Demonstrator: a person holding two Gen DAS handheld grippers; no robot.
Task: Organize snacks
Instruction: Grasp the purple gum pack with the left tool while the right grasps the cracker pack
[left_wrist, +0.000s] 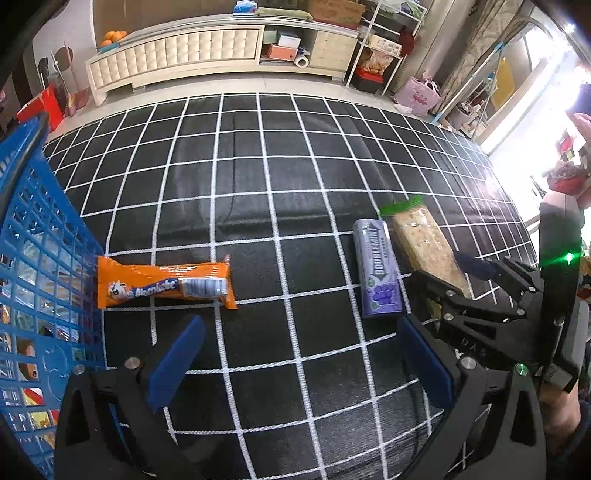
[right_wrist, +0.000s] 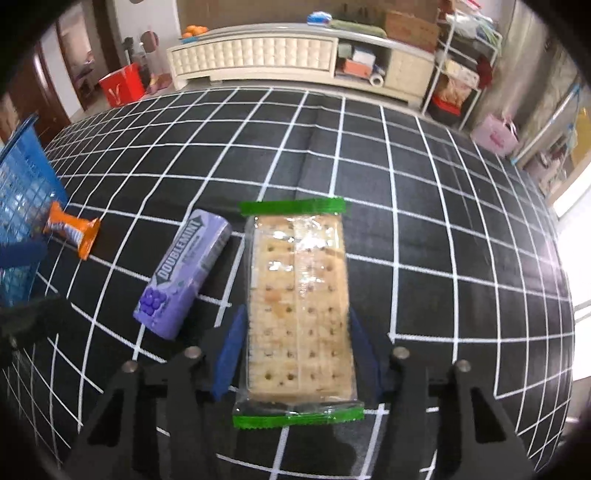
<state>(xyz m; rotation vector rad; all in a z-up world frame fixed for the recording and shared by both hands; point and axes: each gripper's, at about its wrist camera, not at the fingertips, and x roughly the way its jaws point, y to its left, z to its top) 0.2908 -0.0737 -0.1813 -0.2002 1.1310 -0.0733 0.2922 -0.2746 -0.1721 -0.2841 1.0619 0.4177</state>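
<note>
A clear cracker pack (right_wrist: 299, 295) with green ends lies flat on the black checked cloth. My right gripper (right_wrist: 297, 314) straddles its near half, a blue pad pressed against each long side. Just left of it lies a purple Doublemint gum box (right_wrist: 184, 273). Further left, an orange snack bar (left_wrist: 166, 286) rests with one end against the blue basket (left_wrist: 37, 240). My left gripper (left_wrist: 301, 325) hangs open and empty over bare cloth between the orange bar and the gum box (left_wrist: 376, 273). In the left wrist view the right gripper (left_wrist: 443, 269) partly covers the cracker pack (left_wrist: 421, 240).
The blue basket, at the cloth's left edge, holds several packaged snacks. A person's sleeve and hand (left_wrist: 561, 417) carry the right gripper. Beyond the cloth (right_wrist: 443, 221) stand a low white cabinet (right_wrist: 295, 55), a red box (right_wrist: 122, 85) and shelves.
</note>
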